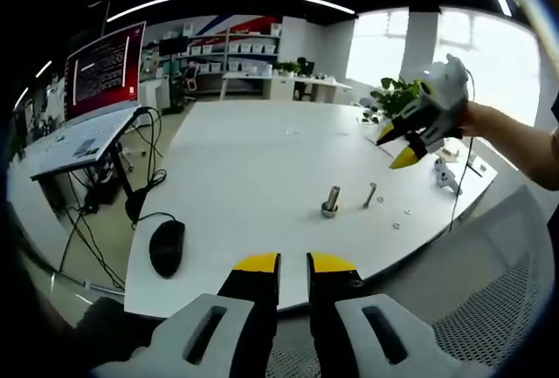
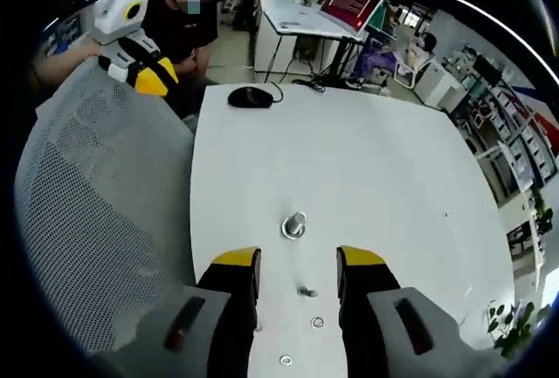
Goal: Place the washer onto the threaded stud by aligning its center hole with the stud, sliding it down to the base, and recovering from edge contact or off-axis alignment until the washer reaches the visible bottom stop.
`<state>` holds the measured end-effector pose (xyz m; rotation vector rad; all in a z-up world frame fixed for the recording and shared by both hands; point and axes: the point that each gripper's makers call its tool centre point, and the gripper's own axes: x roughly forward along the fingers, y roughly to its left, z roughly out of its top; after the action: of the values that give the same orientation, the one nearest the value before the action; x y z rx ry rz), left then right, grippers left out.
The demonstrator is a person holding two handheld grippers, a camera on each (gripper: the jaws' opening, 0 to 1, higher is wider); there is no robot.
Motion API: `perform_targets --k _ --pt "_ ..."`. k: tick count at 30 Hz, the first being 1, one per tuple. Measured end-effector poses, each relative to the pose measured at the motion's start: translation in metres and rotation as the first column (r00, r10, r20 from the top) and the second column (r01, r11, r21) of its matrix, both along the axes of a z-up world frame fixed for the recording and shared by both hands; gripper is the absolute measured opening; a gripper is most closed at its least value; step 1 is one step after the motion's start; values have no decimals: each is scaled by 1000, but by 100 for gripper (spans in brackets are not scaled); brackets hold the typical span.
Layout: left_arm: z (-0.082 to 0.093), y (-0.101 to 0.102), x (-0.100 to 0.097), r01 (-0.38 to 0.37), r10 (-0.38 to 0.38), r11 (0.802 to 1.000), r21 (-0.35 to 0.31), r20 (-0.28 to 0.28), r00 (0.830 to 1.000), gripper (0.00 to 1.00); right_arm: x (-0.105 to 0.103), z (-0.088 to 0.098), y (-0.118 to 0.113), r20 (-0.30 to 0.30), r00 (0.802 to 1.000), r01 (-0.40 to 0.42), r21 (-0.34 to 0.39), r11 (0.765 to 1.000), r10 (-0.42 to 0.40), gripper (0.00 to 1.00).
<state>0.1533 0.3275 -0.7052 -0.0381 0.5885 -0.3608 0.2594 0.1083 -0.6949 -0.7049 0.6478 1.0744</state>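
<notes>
Right gripper view: right hand-held gripper (image 2: pixel 297 271) hovers over the white worktop (image 2: pixel 367 168), jaws apart, nothing held. Small washers (image 2: pixel 317 322) lie flat between the jaws; the upright threaded stud (image 2: pixel 294 225) stands just beyond. Left hand-held gripper (image 1: pixel 293 264) waits off the worktop edge, jaws nearly closed, empty. Step looks like pre-grasp: next, drop onto one washer and pinch its rim. No containers visible.
</notes>
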Motion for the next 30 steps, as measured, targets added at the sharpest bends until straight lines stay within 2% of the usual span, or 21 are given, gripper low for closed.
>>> perform_targets --k 2,4,8,10,12,13,14,16,18,19,20,24,26,28,30 --pt "1 0 1 -4 4 1000 -6 3 1000 9 -9 6 -10 6 1000 29 25 999 -29 37" --pt "2 0 1 -10 10 1000 -12 11 1000 9 -13 14 -19 22 995 93 71 993 -95 37" --pt "-1 0 0 5 -5 1000 7 -6 1000 9 -27 26 -28 -17 982 189 183 965 -189 36" --pt "-1 0 -1 8 -7 1000 10 -5 1000 10 -35 32 -32 -47 968 252 262 932 -248 35" --pt "-1 0 -1 2 -2 1000 10 0 1000 10 -41 38 -34 -82 953 301 352 886 -291 34" --pt "0 0 -1 1 -1 1000 9 1 1000 10 -46 38 -35 -128 939 343 391 854 -318 34" --pt "0 1 0 1 -1 1000 8 0 1000 10 -51 38 -37 -148 933 360 407 839 -329 34" --pt "0 0 0 4 -4 1000 9 -4 1000 10 -56 34 -44 -155 922 387 412 825 -355 34" --pt "0 -1 -1 8 -8 1000 7 -2 1000 10 -64 30 -49 -187 904 427 417 802 -384 34" --pt "0 -1 -1 9 -9 1000 6 0 1000 10 -68 29 -51 -191 902 432 417 800 -388 33" --pt "1 -1 -1 9 -9 1000 5 1 1000 10 -71 28 -53 -185 901 433 416 800 -391 33" --pt "1 -1 0 8 -8 1000 1 2 1000 10 -81 25 -67 -156 870 487 405 773 -467 31" --pt "2 -1 0 7 -7 1000 -3 5 1000 10 -80 27 -79 -98 854 504 401 765 -511 27" --pt "2 -1 0 5 -5 1000 -5 10 1000 10 -81 29 -85 -93 837 526 411 745 -540 27" --pt "2 0 1 3 -3 1000 -6 12 1000 10 -80 30 -91 -98 826 541 410 734 -554 27"
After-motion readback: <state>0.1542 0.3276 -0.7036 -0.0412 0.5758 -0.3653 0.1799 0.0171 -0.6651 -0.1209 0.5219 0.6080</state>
